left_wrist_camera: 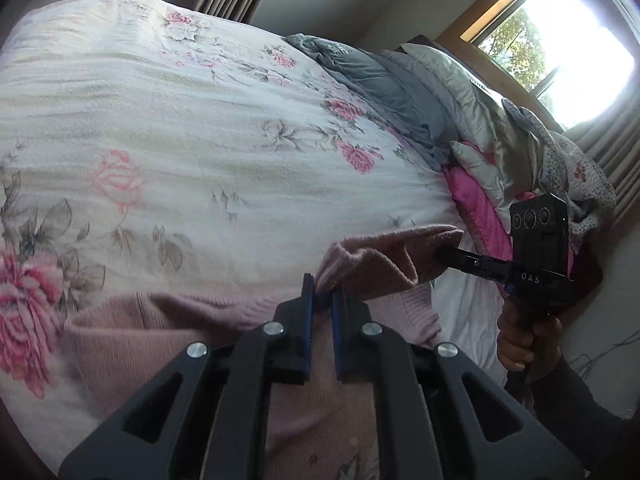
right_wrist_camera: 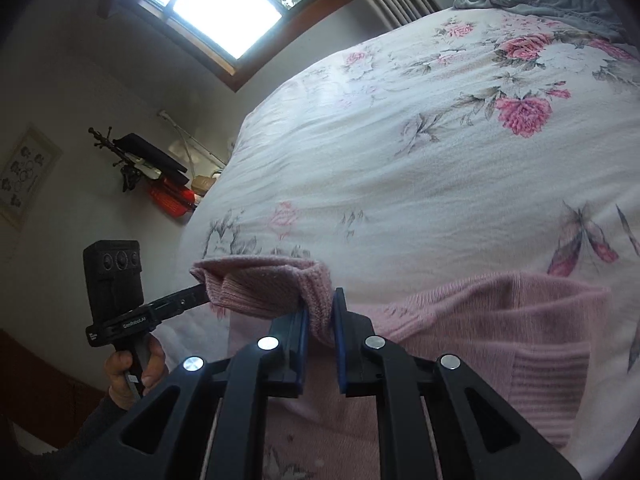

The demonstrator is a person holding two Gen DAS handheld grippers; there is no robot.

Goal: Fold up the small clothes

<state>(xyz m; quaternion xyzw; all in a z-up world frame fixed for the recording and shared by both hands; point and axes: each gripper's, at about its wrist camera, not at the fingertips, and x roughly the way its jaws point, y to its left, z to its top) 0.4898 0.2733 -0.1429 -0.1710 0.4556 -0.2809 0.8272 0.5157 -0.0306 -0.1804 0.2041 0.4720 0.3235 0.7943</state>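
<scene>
Both grippers pinch the same raised fold of a pink knit sweater [left_wrist_camera: 372,264]: the left gripper [left_wrist_camera: 323,296] at its left end, the right gripper [right_wrist_camera: 321,308] at its right end. The rest of the sweater lies flat at the near edge of a floral bedspread [left_wrist_camera: 180,120], with a grey garment [left_wrist_camera: 384,80] far off near pillows [left_wrist_camera: 472,92].

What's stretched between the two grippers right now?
A lifted band of the pink knitted sweater spans from left gripper to right gripper, seen in both wrist views.
</scene>
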